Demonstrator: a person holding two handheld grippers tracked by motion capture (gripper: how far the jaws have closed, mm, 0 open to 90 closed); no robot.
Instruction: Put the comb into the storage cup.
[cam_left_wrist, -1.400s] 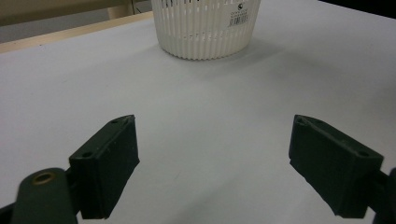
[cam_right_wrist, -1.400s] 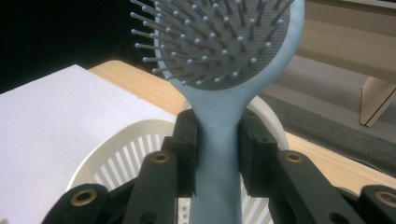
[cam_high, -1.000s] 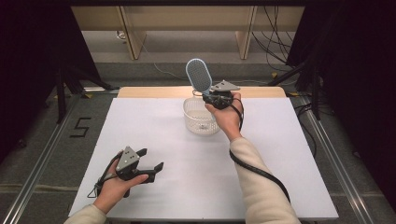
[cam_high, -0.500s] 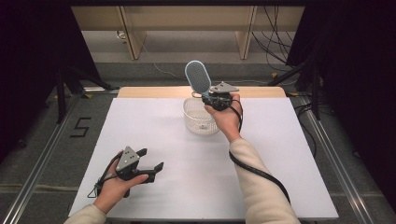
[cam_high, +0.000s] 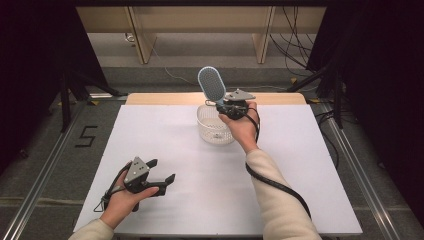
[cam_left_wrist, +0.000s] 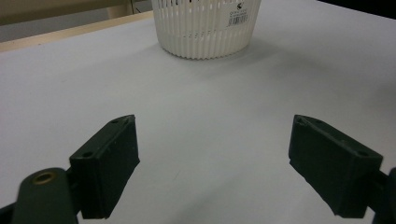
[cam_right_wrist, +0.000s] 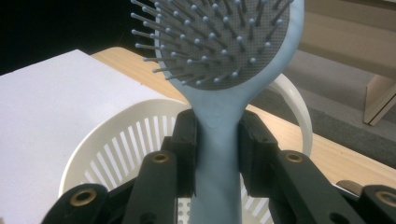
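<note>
The right gripper (cam_high: 223, 103) has its fingers (cam_right_wrist: 184, 149) clenched on the handle of a light-blue hairbrush (cam_high: 212, 85), holding it upright just above the far rim of the white basket (cam_high: 214, 131) (bristled grey pad up, handle pointing down into the basket). The basket stands on the white bench (cam_high: 300, 165), toward its far edge. Well apart from the basket, on its near left, the left gripper (cam_high: 161, 171) rests low over the bench, fingers (cam_left_wrist: 109, 161) released and spread wide, nothing between them.

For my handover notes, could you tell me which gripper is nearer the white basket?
Right. The right gripper holds the hairbrush just above the basket; the left gripper rests open, well short of it.
</note>
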